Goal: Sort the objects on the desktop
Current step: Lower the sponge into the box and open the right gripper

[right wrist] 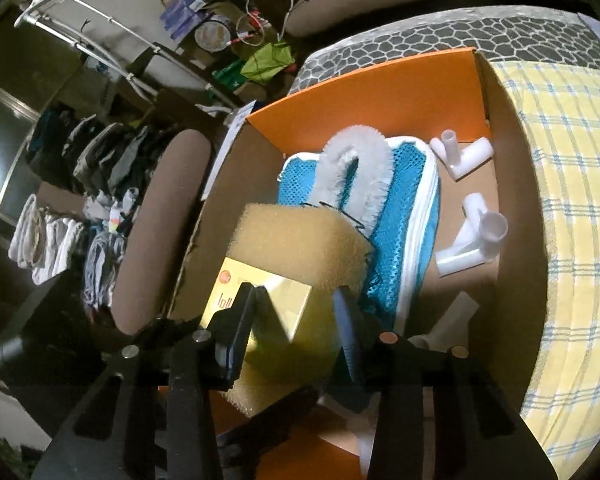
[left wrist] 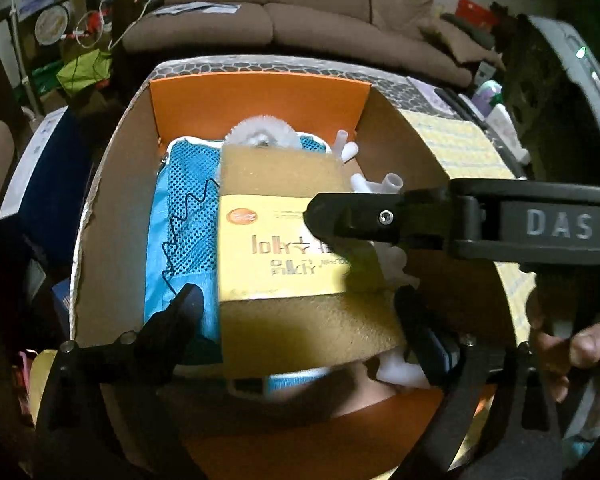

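Note:
A tan sponge (left wrist: 284, 172) with a yellow label band lies in a cardboard box (left wrist: 116, 200) with orange flaps, on top of a blue mesh bag (left wrist: 184, 216). My left gripper (left wrist: 300, 316) is open wide; its fingers stand either side of the sponge's near end without pressing it. My right gripper's finger (left wrist: 340, 216) reaches in from the right over the label. In the right wrist view my right gripper (right wrist: 294, 316) is shut on the sponge (right wrist: 300, 240) at its labelled end. A white brush (right wrist: 356, 160) rests on the mesh bag (right wrist: 396, 216).
White pipe fittings (right wrist: 464, 152) lie on the box floor right of the bag, another one (right wrist: 472, 240) nearer. A yellow plaid cloth (right wrist: 560, 160) covers the surface right of the box. A brown sofa (left wrist: 300, 12) stands behind. A person's hand (left wrist: 592, 344) holds the right gripper.

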Action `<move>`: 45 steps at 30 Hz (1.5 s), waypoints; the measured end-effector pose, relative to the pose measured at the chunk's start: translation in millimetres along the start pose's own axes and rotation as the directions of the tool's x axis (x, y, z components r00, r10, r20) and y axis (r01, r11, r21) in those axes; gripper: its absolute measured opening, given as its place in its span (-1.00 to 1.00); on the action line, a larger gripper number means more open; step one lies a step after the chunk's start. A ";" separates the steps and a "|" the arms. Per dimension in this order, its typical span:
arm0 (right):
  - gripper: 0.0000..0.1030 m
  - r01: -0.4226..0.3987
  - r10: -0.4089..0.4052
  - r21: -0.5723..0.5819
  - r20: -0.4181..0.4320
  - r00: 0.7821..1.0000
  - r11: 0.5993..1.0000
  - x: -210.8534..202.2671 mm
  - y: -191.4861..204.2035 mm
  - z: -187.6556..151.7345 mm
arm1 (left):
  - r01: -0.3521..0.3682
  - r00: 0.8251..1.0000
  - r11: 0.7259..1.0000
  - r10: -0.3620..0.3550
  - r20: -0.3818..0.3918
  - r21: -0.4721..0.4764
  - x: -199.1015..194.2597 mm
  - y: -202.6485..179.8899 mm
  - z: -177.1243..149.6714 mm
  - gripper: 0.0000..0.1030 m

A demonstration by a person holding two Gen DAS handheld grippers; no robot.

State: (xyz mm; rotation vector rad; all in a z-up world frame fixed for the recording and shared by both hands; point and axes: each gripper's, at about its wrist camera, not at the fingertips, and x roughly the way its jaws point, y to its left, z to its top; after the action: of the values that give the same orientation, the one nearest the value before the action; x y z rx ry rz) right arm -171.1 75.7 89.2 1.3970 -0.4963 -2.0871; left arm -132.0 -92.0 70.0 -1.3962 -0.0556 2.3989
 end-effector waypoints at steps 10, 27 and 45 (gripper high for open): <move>-0.20 0.033 -0.033 -0.037 0.008 0.999 0.999 -2.9 2.8 -1.0 | 0.045 0.998 0.995 -0.041 0.047 -0.094 -35.2 34.9 -1.9 0.87; -0.08 0.282 -0.264 -0.233 0.106 0.959 0.931 -16.8 29.2 -8.0 | 0.050 0.993 0.985 -0.031 0.113 -0.164 -45.0 50.6 7.1 0.84; 0.99 0.460 -0.398 -0.232 0.268 0.877 0.857 -67.1 26.0 -61.9 | -0.057 0.969 0.988 0.090 0.231 -0.146 -75.6 22.8 -19.9 1.00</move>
State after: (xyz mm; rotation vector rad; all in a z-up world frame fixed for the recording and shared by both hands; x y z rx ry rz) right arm -87.9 99.4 128.3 1.1963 0.0657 -2.5614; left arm -88.1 -141.0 118.0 -1.1787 -0.2402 2.6581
